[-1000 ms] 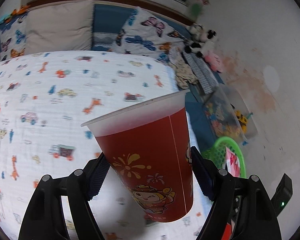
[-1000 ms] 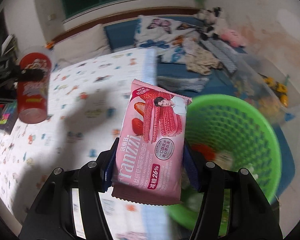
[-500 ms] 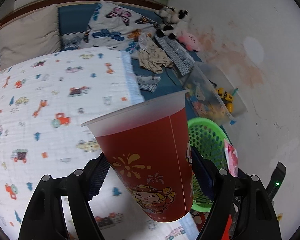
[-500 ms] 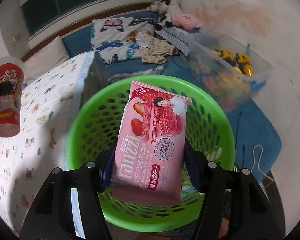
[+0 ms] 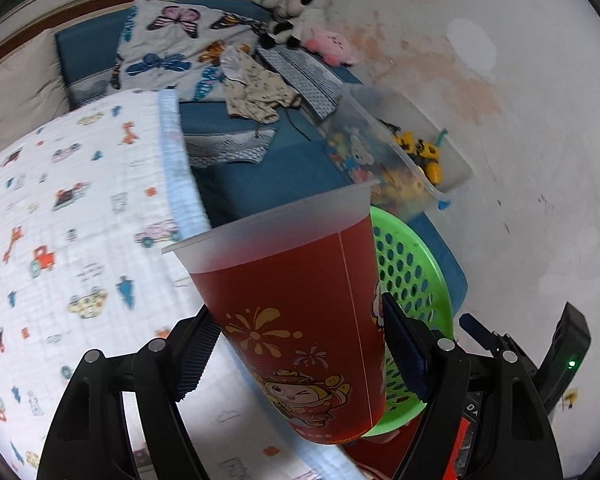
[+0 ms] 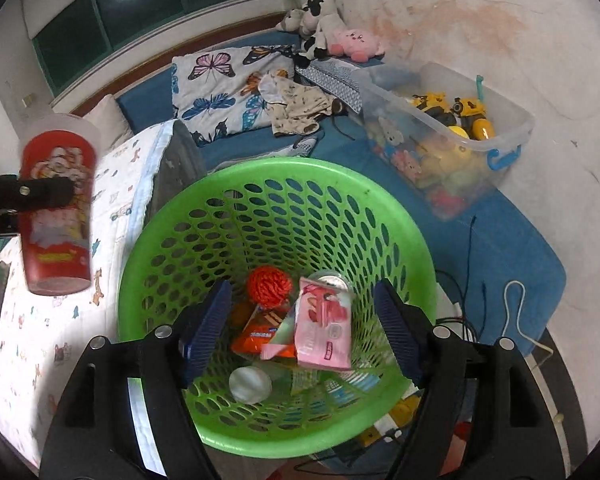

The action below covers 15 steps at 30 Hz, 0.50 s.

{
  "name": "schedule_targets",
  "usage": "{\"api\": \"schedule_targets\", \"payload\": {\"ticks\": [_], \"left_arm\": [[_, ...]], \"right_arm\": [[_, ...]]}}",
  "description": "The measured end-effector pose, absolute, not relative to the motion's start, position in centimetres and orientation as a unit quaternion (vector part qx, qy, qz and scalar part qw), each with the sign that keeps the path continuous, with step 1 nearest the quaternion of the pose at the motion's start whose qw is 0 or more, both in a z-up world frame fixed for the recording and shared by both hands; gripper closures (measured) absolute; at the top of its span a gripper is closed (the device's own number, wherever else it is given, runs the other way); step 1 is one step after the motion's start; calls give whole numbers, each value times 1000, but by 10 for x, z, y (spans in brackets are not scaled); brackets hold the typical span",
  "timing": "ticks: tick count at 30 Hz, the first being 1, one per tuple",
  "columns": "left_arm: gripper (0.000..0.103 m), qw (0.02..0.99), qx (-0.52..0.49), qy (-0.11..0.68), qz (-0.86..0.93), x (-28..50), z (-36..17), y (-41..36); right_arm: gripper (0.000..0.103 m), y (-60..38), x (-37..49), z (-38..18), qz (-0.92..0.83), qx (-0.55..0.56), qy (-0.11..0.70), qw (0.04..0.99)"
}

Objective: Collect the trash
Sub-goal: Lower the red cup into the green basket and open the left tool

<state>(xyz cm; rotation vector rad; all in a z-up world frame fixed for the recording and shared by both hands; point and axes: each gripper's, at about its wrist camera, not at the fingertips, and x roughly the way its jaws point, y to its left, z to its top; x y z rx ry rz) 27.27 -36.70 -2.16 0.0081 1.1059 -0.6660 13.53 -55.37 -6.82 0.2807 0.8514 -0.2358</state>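
Wrappers (image 6: 323, 330) in green basket (image 6: 220, 184) under open right hand-held gripper (image 6: 302, 330) — red cup (image 5: 296, 320) in left hand-held gripper (image 5: 300, 350)

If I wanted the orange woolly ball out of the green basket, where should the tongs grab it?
Come straight down from above and pinch the round orange yarn ball across its middle. It lies deep inside the green plastic basket, so the walls block the sides, and the pink snack packet crowds its right.
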Motion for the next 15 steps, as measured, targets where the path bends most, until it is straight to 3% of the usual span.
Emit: {"api": "schedule_targets", "payload": {"ticks": [15], "left_arm": [[28,768,49,543,-335,271,-62,-424]], "right_arm": [[29,-565,107,-62,-122,147,393,900]]}}
